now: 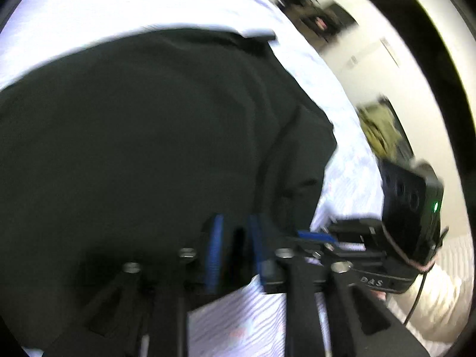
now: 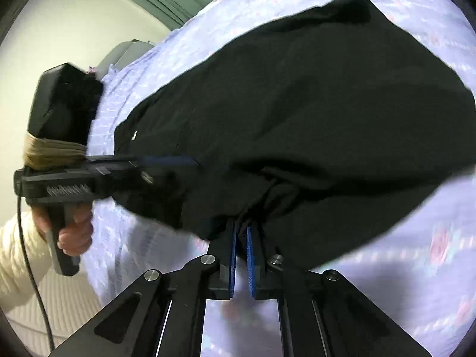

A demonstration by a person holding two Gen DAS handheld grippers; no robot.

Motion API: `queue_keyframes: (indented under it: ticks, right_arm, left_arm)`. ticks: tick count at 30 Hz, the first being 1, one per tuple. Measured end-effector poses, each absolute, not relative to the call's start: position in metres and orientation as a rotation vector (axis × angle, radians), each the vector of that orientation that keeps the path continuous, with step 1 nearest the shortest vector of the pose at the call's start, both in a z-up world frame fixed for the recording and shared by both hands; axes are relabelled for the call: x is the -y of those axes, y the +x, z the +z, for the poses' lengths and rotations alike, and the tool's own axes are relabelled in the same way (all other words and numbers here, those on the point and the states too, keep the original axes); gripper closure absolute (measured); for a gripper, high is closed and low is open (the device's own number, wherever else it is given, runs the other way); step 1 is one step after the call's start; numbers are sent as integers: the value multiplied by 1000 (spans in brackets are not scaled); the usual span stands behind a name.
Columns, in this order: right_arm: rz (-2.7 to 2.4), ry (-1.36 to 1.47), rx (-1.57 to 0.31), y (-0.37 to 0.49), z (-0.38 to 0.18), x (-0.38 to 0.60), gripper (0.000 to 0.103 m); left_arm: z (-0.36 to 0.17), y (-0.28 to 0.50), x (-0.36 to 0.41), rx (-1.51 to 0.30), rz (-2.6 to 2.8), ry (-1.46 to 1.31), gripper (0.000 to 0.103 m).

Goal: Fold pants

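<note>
Here: 1 black pants [image 2: 297, 113], 2 grippers, right gripper [image 2: 241, 238] pinching fabric.

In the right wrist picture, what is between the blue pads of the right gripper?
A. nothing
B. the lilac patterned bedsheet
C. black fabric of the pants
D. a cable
C: the right gripper has its blue pads closed on a bunched fold of the black fabric pants, above the lilac patterned bedsheet.

The pants [image 2: 297, 104] are matt black cloth, soft and creased. Under them my bedsheet [image 2: 401, 282] is thin, crinkled lilac cotton. My right gripper [image 2: 241, 235] has ribbed blue pads, matt black plastic and shiny metal screws.
</note>
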State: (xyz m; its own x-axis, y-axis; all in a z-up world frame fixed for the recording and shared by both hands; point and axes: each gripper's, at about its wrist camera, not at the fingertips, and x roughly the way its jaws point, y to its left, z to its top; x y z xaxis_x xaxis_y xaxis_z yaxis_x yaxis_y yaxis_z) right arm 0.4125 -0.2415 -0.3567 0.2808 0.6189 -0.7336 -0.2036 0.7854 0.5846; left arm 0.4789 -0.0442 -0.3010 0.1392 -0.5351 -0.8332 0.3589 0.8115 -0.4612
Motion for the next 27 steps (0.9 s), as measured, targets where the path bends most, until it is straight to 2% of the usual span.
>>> queue_keyframes:
  ticks: [1, 2, 7, 9, 13, 16, 23, 25, 27]
  right_arm:
    - [566, 441, -1166, 404, -355, 241, 96]
    - [540, 462, -1174, 394, -352, 238, 96]
    - [355, 416, -1201, 370, -354, 220, 96]
    - [295, 401, -1213, 366, -351, 212, 96]
    - [225, 172, -1205, 373, -342, 182, 96]
    - [171, 100, -1235, 384, -340, 170, 97]
    - [54, 73, -1284, 400, -346, 160, 96]
    - [48, 69, -1295, 405, -347, 159, 96]
    - [49, 69, -1308, 409, -347, 158, 96]
  left_arm:
    - [-292, 467, 25, -1226, -584, -193, 50]
    - [-284, 457, 8, -1185, -518, -216, 47]
    - [-271, 416, -66, -1125, -196, -296, 45]
    - [-267, 405, -88, -1097, -88, -256, 40]
    - [-262, 412, -117, -1027, 18, -129, 36]
    - [-270, 437, -136, -1002, 17, -103, 33]
    - [-318, 496, -148, -1096, -1, -156, 36]
    - [-326, 505, -146, -1117, 10, -142, 62]
    - [-323, 509, -143, -1107, 25, -118, 64]
